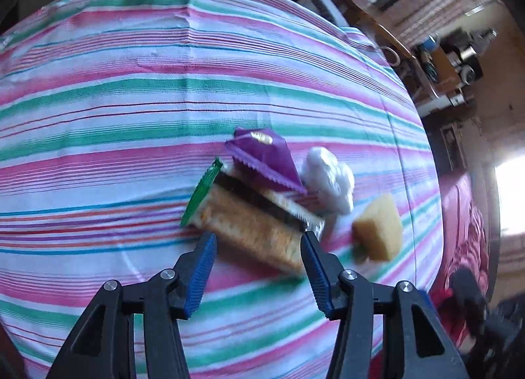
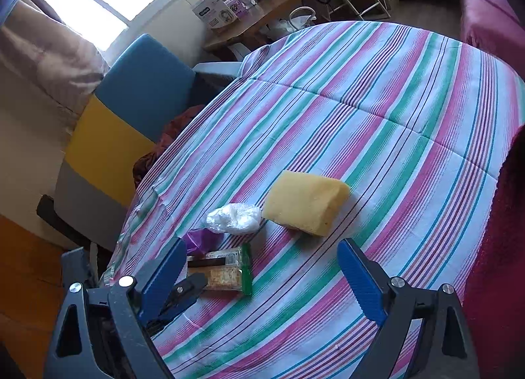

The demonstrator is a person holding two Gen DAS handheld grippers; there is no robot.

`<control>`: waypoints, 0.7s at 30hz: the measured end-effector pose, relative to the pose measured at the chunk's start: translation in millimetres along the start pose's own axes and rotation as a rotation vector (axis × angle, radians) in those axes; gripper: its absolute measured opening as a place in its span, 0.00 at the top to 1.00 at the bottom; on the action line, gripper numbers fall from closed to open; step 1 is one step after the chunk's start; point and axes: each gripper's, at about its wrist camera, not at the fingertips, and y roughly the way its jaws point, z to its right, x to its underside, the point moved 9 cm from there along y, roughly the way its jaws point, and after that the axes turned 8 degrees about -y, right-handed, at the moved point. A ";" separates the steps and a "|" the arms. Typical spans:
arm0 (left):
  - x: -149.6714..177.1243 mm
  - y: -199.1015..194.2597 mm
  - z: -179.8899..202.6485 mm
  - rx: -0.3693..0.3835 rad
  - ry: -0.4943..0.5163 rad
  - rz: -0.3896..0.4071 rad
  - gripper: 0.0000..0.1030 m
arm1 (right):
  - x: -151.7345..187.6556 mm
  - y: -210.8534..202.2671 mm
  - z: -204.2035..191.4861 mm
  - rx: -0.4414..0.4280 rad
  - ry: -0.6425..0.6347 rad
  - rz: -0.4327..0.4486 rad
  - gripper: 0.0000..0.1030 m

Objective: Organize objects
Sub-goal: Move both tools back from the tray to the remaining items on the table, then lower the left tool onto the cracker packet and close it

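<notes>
A cracker packet (image 1: 252, 225) with green ends lies on the striped tablecloth (image 1: 164, 84), blurred by motion. A purple sachet (image 1: 262, 156) rests against its far side. To its right are a white crumpled plastic wad (image 1: 328, 179) and a yellow sponge (image 1: 380, 228). My left gripper (image 1: 257, 241) is partly open, with the packet's near end between its blue pads (image 1: 201, 267); I see no firm press. The right wrist view shows the left gripper (image 2: 187, 287) at the cracker packet's (image 2: 226, 270) end. My right gripper (image 2: 262, 244) hovers wide open, holding nothing, short of the sponge (image 2: 305, 202).
A blue and yellow chair (image 2: 131, 110) stands at the table's far left edge. Behind it, a wooden shelf (image 2: 249, 21) carries boxes and bottles. A red covered seat (image 2: 485, 18) is at the far right. Bare striped cloth (image 2: 393, 100) stretches beyond the sponge.
</notes>
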 end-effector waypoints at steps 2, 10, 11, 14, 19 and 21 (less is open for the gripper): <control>-6.4 6.9 0.6 -0.020 -0.042 0.010 0.47 | 0.8 2.0 0.3 -0.012 0.008 -0.008 0.09; -13.2 22.0 23.0 -0.133 0.053 0.072 0.41 | 7.0 10.3 0.7 -0.035 0.020 -0.054 0.08; -14.0 22.8 24.3 -0.140 0.058 0.079 0.41 | 6.8 9.9 1.3 -0.031 0.018 -0.053 0.08; -14.6 15.1 29.0 -0.106 0.050 0.094 0.42 | 6.8 9.0 3.2 -0.027 0.021 -0.051 0.08; -16.5 20.0 35.2 -0.141 0.101 0.076 0.41 | 7.8 12.0 3.7 -0.017 0.021 -0.062 0.08; -13.6 31.4 36.4 -0.170 0.137 0.052 0.40 | 9.2 13.2 3.7 -0.014 0.016 -0.070 0.08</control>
